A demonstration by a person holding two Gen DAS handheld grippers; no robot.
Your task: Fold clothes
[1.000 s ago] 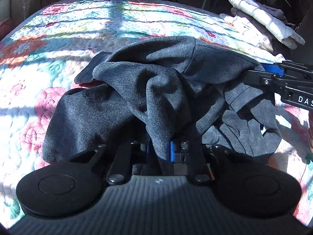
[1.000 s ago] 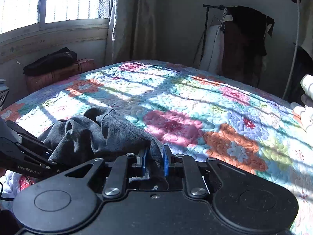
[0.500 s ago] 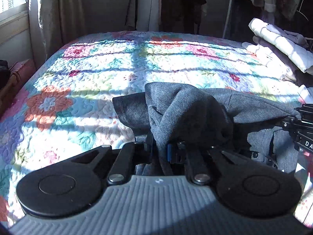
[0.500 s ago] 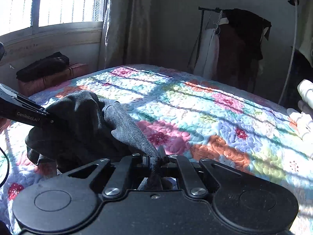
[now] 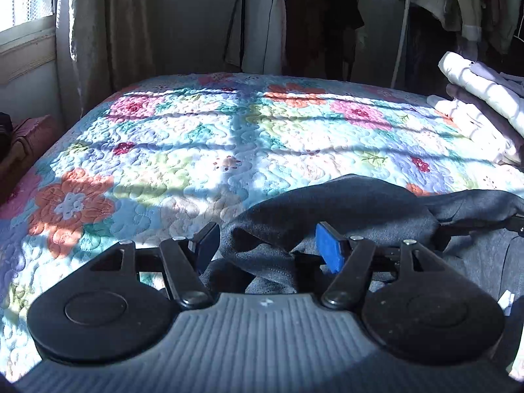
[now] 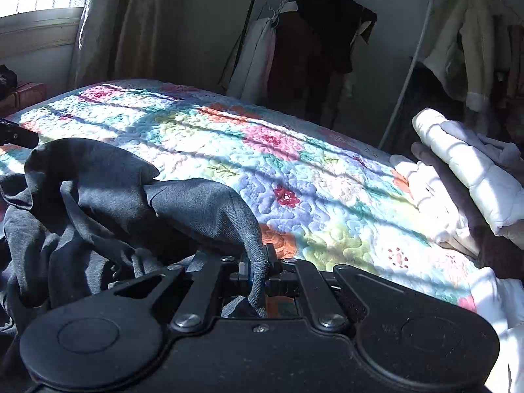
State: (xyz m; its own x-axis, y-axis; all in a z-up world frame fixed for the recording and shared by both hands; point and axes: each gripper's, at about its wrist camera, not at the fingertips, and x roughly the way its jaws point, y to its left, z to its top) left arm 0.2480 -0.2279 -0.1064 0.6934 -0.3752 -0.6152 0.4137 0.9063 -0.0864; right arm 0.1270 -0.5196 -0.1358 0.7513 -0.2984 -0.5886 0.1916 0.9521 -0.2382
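Observation:
A dark grey garment (image 5: 344, 209) lies bunched on the floral quilt (image 5: 203, 150). My left gripper (image 5: 268, 245) is open, its blue pads wide apart, with a fold of the grey cloth lying loose between them. My right gripper (image 6: 258, 268) is shut on a ribbed edge of the same garment (image 6: 137, 196), which drapes away to the left over the quilt (image 6: 294, 177). The tip of the left gripper shows at the far left of the right wrist view (image 6: 16, 136).
A stack of folded white and pale clothes (image 5: 475, 111) sits at the bed's right side and also shows in the right wrist view (image 6: 458, 177). A clothes rack with hanging garments (image 6: 304, 49) stands behind the bed. A curtain and window (image 5: 32, 26) are at the left.
My left gripper has opened and let go of the grey garment, which has dropped lower onto the bed. My right gripper still grips the edge and has swung toward the right.

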